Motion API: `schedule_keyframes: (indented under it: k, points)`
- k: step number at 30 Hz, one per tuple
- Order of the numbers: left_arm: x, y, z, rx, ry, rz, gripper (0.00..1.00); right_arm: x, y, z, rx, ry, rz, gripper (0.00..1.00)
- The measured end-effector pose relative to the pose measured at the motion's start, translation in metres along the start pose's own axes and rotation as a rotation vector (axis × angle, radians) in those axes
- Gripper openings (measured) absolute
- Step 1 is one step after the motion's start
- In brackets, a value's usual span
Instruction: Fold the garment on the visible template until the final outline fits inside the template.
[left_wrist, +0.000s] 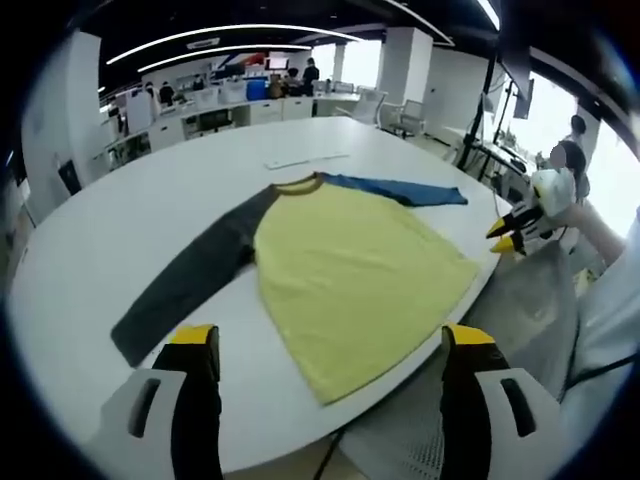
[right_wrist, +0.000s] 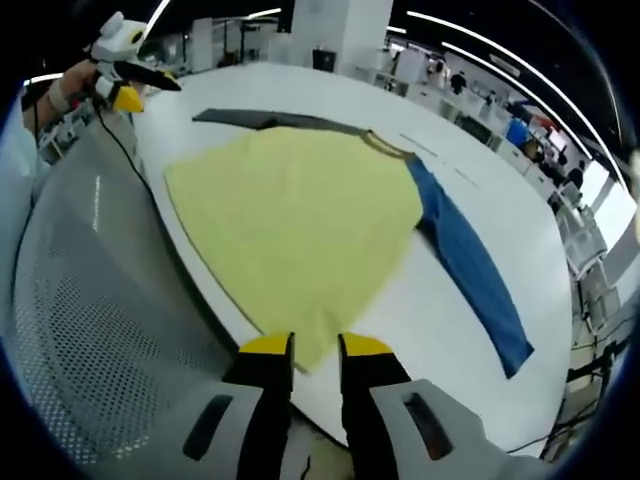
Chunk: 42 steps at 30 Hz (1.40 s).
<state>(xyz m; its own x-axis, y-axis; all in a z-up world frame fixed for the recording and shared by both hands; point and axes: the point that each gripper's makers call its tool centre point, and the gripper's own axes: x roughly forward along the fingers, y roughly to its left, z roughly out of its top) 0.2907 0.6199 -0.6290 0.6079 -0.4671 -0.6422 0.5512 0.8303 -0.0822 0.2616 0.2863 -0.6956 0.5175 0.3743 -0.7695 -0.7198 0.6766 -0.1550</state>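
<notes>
A yellow shirt (left_wrist: 350, 265) (right_wrist: 300, 215) lies spread flat on the white table (left_wrist: 120, 230) (right_wrist: 330, 95). One long sleeve is dark grey (left_wrist: 195, 275) (right_wrist: 265, 120), the other blue (left_wrist: 395, 188) (right_wrist: 470, 270); both lie stretched out. My left gripper (left_wrist: 330, 345) hovers open and wide over the near hem, touching nothing. My right gripper (right_wrist: 316, 350) sits just off the table edge by a hem corner, its jaws a narrow gap apart with nothing in them. In the left gripper view the right gripper (left_wrist: 503, 236) shows near the shirt's right corner. The left gripper (right_wrist: 135, 85) shows far left in the right gripper view.
A grey mesh chair (left_wrist: 530, 300) (right_wrist: 100, 280) stands against the table edge between the two hands. A thin white strip (left_wrist: 305, 160) lies on the table beyond the collar. Desks, chairs and people fill the office behind.
</notes>
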Motion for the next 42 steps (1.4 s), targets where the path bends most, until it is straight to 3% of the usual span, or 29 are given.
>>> schedule_keyframes:
  k: [4, 10, 18, 29, 33, 42]
  points:
    - [-0.001, 0.004, 0.004, 0.009, -0.019, 0.017, 0.99, -0.004, 0.001, 0.008, -0.02, -0.02, -0.007, 0.23]
    - [-0.002, 0.004, 0.003, 0.028, -0.012, 0.014, 1.0, -0.011, 0.001, 0.023, -0.046, -0.059, -0.026, 0.3]
    - [-0.006, 0.003, 0.006, 0.035, -0.018, 0.015, 1.0, -0.018, 0.001, 0.042, -0.059, -0.116, -0.038, 0.47]
    - [-0.011, 0.005, 0.009, 0.047, -0.021, 0.029, 1.0, -0.028, -0.006, 0.066, -0.055, -0.206, -0.084, 0.85]
    - [-0.011, 0.004, 0.008, 0.053, -0.014, 0.028, 1.0, -0.034, -0.013, 0.075, -0.067, -0.241, -0.134, 0.99]
    - [-0.013, 0.001, 0.008, 0.059, -0.013, 0.027, 1.0, -0.038, -0.016, 0.08, -0.034, -0.263, -0.145, 1.0]
